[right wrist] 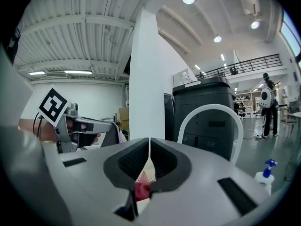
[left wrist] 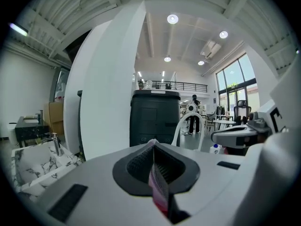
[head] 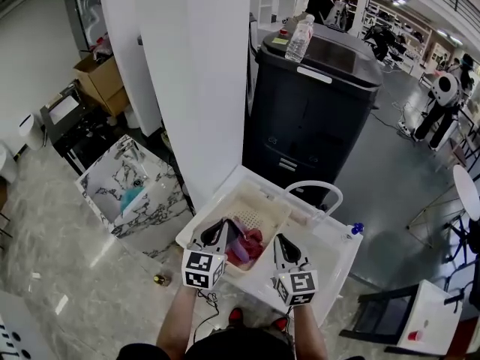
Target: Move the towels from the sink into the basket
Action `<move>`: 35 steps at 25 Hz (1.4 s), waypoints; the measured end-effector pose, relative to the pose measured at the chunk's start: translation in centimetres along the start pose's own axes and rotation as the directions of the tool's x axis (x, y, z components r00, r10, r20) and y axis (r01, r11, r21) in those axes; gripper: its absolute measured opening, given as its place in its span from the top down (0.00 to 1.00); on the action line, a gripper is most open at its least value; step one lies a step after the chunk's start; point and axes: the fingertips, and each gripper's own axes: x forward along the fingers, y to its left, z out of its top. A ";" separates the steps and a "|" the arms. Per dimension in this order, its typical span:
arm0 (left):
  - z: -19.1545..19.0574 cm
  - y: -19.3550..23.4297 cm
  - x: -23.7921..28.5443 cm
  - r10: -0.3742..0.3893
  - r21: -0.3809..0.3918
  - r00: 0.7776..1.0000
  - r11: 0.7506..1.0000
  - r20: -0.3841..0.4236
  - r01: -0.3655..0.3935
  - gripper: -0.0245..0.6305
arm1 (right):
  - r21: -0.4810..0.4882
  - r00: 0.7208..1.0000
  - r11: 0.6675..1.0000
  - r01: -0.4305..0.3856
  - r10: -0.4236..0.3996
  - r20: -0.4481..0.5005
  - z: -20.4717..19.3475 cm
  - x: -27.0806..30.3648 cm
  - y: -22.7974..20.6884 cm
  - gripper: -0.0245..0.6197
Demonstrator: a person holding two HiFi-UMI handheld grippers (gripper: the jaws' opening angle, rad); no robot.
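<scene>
The left tool [left wrist: 153, 144] clamps a limp pink-purple towel [left wrist: 159, 188]; the right tool [right wrist: 149, 141] is closed.

The person's left claw [head: 223, 225] and right claw [head: 280, 240] are light grey moulded shells with black ribbed pads [left wrist: 141, 163]. The left cube [head: 202, 268] and right cube [head: 298, 286] are white, printed with black square markers. A thin dark cable [head: 210, 303] hangs beneath. The person wears a dark top [head: 240, 347] and red shoes [head: 236, 315].
</scene>
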 end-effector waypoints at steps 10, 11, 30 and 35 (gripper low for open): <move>-3.9 1.2 0.3 0.000 -0.024 0.998 1.000 -0.062 -0.002 0.94 | 0.010 0.999 1.000 -0.024 0.024 -0.040 -1.5 2.1 1.2 0.91; -4.2 1.4 0.3 0.002 -0.027 0.998 1.000 -0.068 -0.004 0.94 | 0.013 0.999 1.000 -0.025 0.026 -0.045 -1.8 2.2 1.3 0.91; -9.3 1.9 0.6 -0.018 -0.103 0.986 0.995 -0.169 0.000 0.94 | 0.038 0.992 0.999 -0.016 0.021 -0.123 -5.4 2.2 1.7 0.91; -9.8 1.2 0.6 -0.045 -0.117 0.982 0.993 -0.185 0.024 0.88 | 0.042 0.991 0.999 -0.015 0.021 -0.132 -5.8 2.0 1.9 0.91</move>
